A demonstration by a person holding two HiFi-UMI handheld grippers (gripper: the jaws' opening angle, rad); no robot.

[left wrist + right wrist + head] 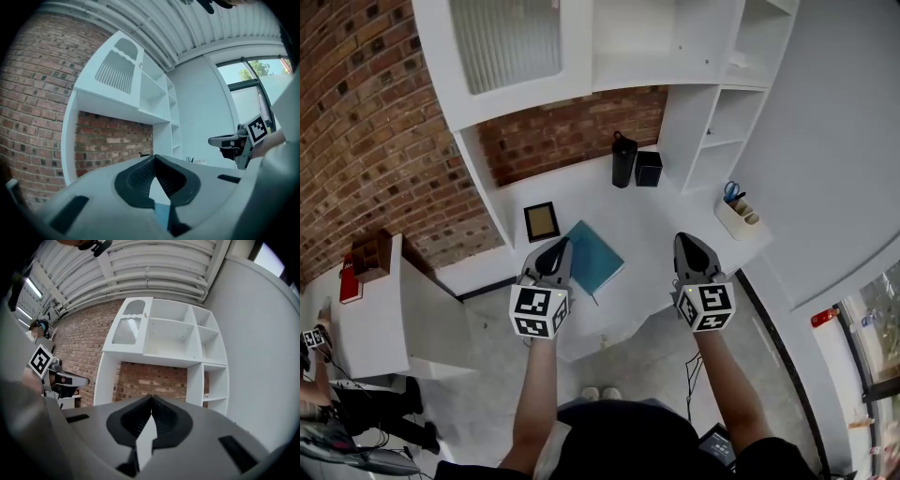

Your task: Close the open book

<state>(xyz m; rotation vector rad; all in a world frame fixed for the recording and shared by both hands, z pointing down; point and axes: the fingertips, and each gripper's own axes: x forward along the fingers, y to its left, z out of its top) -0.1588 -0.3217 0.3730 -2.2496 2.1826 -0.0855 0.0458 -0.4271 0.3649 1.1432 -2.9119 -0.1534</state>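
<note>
We see a rough red brick wall (366,122), a smooth white surface (581,192), and a book (600,258) with a matt blue cover.

Two claws: left claw (560,244), right claw (684,238). One teal book (595,258), one picture frame (541,221), one black bottle (623,159), one black box (648,168), one white pot (737,222), one pair of scissors (732,192).

Perhaps an office or study corner: white desk (581,192), built-in white shelving (722,122), brick wall (356,112), pen holder (739,217).

Bright, even daylight — strong fisheye bending at edges — near foreground soft.
</note>
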